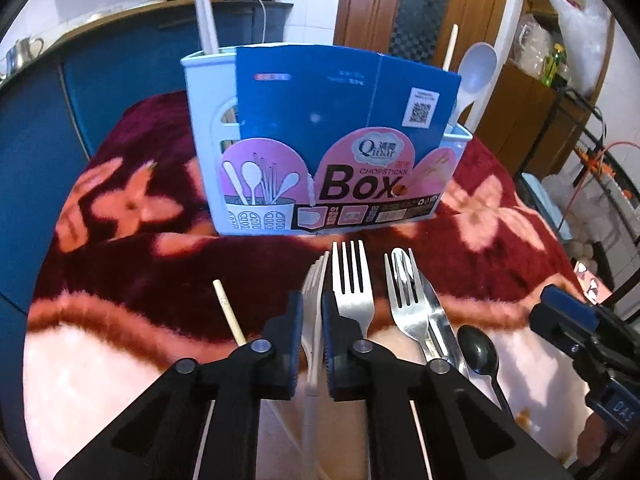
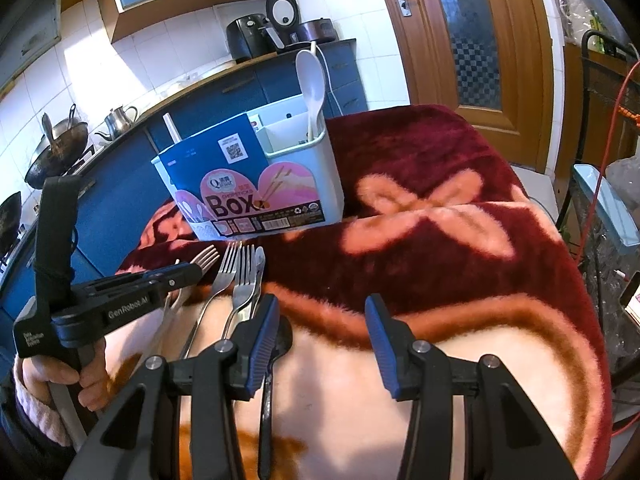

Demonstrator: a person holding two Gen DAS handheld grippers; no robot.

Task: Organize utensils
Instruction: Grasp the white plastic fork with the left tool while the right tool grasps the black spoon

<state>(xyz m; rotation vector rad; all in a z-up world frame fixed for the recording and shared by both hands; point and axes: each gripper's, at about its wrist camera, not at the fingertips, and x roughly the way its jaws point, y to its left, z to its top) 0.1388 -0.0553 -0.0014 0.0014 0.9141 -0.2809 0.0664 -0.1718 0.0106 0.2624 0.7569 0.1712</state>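
My left gripper [image 1: 311, 320] is shut on a white plastic fork [image 1: 314, 296], turned on edge between the pads, low over the blanket. Right of it lie a steel fork [image 1: 352, 284], a second steel fork [image 1: 406, 300] with a knife [image 1: 436, 320] beside it, and a black spoon [image 1: 478, 350]. A chopstick [image 1: 230, 312] lies to the left. The white utensil box [image 1: 320, 140] with its blue label stands behind, holding a white spoon [image 1: 474, 72]. My right gripper [image 2: 322, 336] is open and empty, its left pad over the black spoon [image 2: 276, 344]. The left gripper [image 2: 180, 276] shows there too.
A red and pink flowered blanket [image 2: 440, 200] covers the table. Blue kitchen cabinets [image 1: 36, 128] stand behind on the left, a wooden door [image 2: 472, 40] behind on the right. A rack with cables [image 2: 600, 120] is at the far right edge.
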